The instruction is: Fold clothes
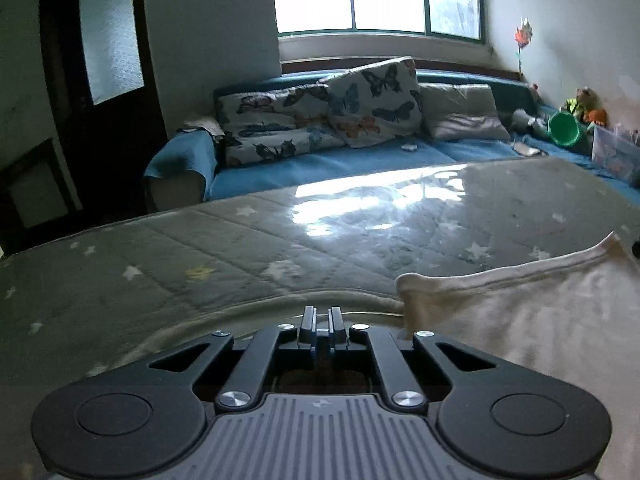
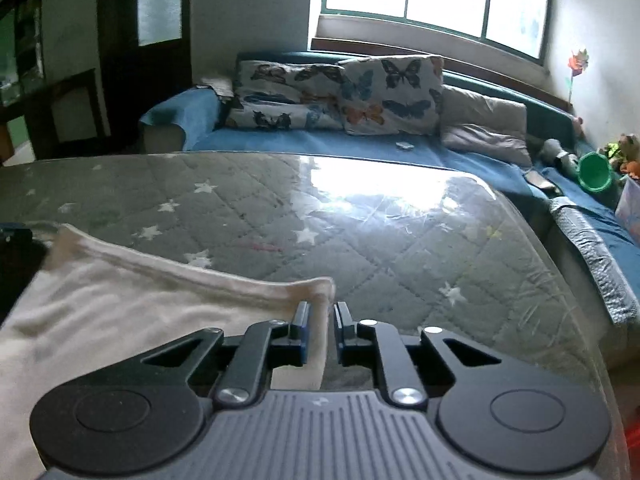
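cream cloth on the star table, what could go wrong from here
1. The cream cloth runs between the right claw pads, which stand slightly apart, so a pull may let the corner slip out.
2. The left claw has nothing between its pads and the cloth corner lies beside it, so the fold could go lopsided.
3. The table cover looks glossy; the cloth might slide.

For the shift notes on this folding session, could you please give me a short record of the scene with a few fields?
surface: grey quilted star-print table cover, glossy under the window light
garment: cream knit cloth, lying flat on the cover
left gripper: nearly closed, nothing between the pads, beside the cloth's corner
right gripper: slightly open, cloth's corner between the pads, not pinched
background: blue sofa with butterfly-print cushions
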Available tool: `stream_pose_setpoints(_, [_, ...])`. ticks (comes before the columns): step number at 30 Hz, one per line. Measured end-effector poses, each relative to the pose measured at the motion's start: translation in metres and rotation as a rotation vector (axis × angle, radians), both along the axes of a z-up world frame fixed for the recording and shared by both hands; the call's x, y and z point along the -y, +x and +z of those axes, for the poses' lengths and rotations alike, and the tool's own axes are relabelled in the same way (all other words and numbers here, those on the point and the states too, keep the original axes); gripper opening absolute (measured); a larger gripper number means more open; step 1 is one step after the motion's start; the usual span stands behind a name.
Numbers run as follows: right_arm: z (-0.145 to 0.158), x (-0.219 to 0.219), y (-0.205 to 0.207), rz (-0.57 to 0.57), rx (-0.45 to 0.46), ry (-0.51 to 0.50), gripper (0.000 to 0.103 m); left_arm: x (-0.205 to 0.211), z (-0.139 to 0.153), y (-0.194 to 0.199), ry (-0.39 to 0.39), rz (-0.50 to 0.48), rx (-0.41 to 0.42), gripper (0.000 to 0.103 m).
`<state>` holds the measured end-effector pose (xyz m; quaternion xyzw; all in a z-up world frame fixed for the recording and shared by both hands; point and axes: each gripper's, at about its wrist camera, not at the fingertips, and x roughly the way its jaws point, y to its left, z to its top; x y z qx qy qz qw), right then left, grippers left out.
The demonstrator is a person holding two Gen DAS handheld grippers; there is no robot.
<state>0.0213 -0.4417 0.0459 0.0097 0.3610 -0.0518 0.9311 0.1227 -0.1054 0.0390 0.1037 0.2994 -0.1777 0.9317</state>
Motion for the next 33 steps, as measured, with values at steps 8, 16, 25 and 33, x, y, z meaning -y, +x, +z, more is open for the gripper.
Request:
stream_pose_setpoints(8, [0.002,-0.04,-0.065,0.179,-0.024,0.049,0.035,-0.061,0.024,-0.054,-0.012,0.063,0.027,0.029])
stream_pose_setpoints(16, [0.003,-0.074,-0.13,0.29,0.013,0.046,0.045,-0.137,0.015,-0.104,-0.026,0.232,0.01,0.033])
stream_pose_setpoints(25, [-0.005,-0.091,-0.164,0.306,0.032,0.026,0.052,-0.177,-0.008,-0.147,-0.109,0.321,-0.046,0.052])
stream_pose_setpoints(33, [-0.01,-0.095,-0.165,0.297,0.032,0.047,0.054,-0.177,-0.007,-0.157,-0.154,0.325,-0.038,0.052])
